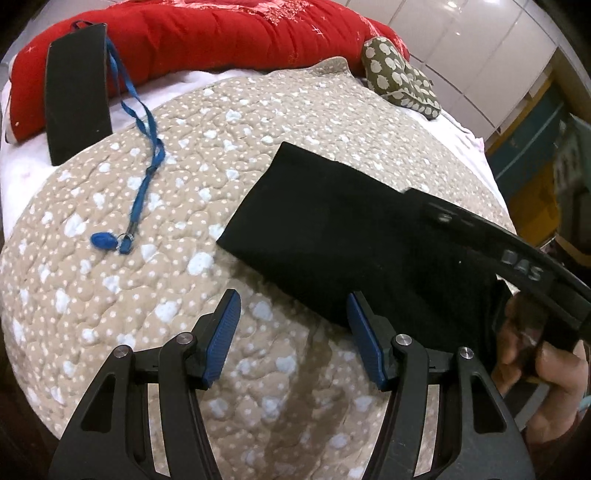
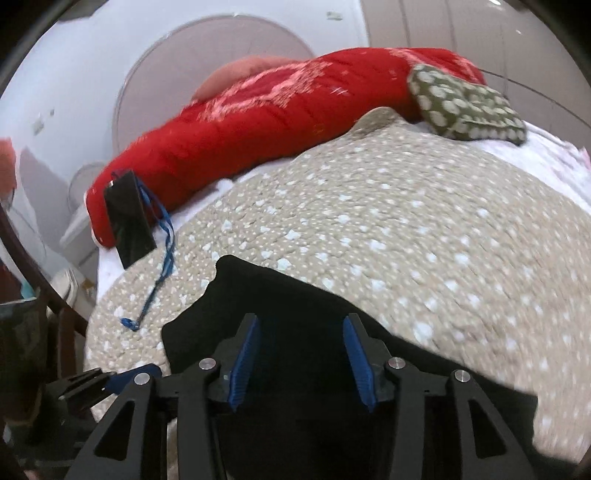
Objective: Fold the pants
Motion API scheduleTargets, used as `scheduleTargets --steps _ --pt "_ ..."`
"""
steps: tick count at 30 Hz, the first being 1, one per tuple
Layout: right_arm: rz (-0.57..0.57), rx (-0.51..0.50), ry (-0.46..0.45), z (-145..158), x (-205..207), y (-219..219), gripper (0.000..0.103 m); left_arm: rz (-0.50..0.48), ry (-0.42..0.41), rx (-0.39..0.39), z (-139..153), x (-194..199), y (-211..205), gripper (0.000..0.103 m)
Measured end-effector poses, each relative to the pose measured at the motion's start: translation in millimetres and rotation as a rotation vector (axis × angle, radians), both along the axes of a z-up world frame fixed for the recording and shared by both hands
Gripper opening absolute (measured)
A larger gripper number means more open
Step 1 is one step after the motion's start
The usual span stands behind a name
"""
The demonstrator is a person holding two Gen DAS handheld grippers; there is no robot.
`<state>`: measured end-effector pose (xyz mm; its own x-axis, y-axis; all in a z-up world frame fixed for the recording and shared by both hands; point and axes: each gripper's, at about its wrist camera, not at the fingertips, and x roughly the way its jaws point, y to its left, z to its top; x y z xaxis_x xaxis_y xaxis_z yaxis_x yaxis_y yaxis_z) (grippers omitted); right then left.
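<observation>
Pants (image 1: pixel 332 236): compact black rectangle near the bed's (image 1: pixel 110 295) near edge; your folding looks mostly done.
Left gripper (image 1: pixel 291 336): fingers wide, empty.
Right gripper (image 2: pixel 301 354): fingers wide over pants, empty.

Left gripper (image 1: pixel 293 314) held low, jaws spread wide, nothing between them. Right gripper (image 2: pixel 301 339) likewise spread, gripping nothing.

Black folded pants (image 1: pixel 332 236) on beige white-dotted quilt (image 1: pixel 221 147), beside red quilted comforter (image 1: pixel 221 33), olive white-spotted pouch (image 1: pixel 400 79), blue lanyard (image 1: pixel 147 177).

pants (image 1: pixel 332 236) on quilt (image 1: pixel 184 184), lanyard (image 1: pixel 144 155) left.
</observation>
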<state>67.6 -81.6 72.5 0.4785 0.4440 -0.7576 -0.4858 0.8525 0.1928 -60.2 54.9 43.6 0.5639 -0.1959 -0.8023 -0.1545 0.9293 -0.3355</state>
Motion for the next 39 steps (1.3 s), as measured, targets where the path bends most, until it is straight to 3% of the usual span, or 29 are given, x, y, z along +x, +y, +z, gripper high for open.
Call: scheduleTargets --steps 8,10,11,19,23,24,25,27,29,30,35,39 --pt "0.065 -0.037 -0.004 -5 25 19 0.047 0.011 0.002 -0.085 -5 14 -1 0.060" --pt "0.085 -0.040 0.004 -7 32 23 0.048 -0.010 0.002 -0.130 -9 18 -3 0.080" --pt "0.094 -0.041 0.013 -8 35 26 0.050 -0.011 0.001 -0.148 -10 20 -3 0.082" --pt "0.158 -0.073 0.072 -33 58 52 0.054 0.019 -0.016 -0.202 -17 29 0 0.082" --pt "0.165 -0.042 0.080 -40 61 58 0.055 0.042 -0.034 -0.229 -20 30 4 0.082" --pt "0.160 -0.028 0.079 -41 61 57 0.055 0.045 -0.040 -0.222 -19 30 3 0.080" --pt "0.153 -0.012 0.076 -42 60 56 0.054 0.047 -0.047 -0.205 -18 30 2 0.067" --pt "0.152 0.021 0.069 -40 56 54 0.029 0.030 -0.049 -0.166 -15 30 -1 0.041" --pt "0.153 0.045 0.040 -31 48 49 0.016 0.006 -0.061 -0.176 -9 30 -1 0.033" --pt "0.151 0.059 0.029 -25 45 47 0.015 -0.008 -0.085 -0.176 -1 27 -1 0.029" --pt "0.087 0.262 -0.071 31 16 -4 0.012 -0.094 -0.246 -0.107 51 1 -23 0.026" --pt "0.010 0.361 -0.163 68 -17 -62 0.011 -0.222 -0.347 -0.052 86 -20 -67 0.026"
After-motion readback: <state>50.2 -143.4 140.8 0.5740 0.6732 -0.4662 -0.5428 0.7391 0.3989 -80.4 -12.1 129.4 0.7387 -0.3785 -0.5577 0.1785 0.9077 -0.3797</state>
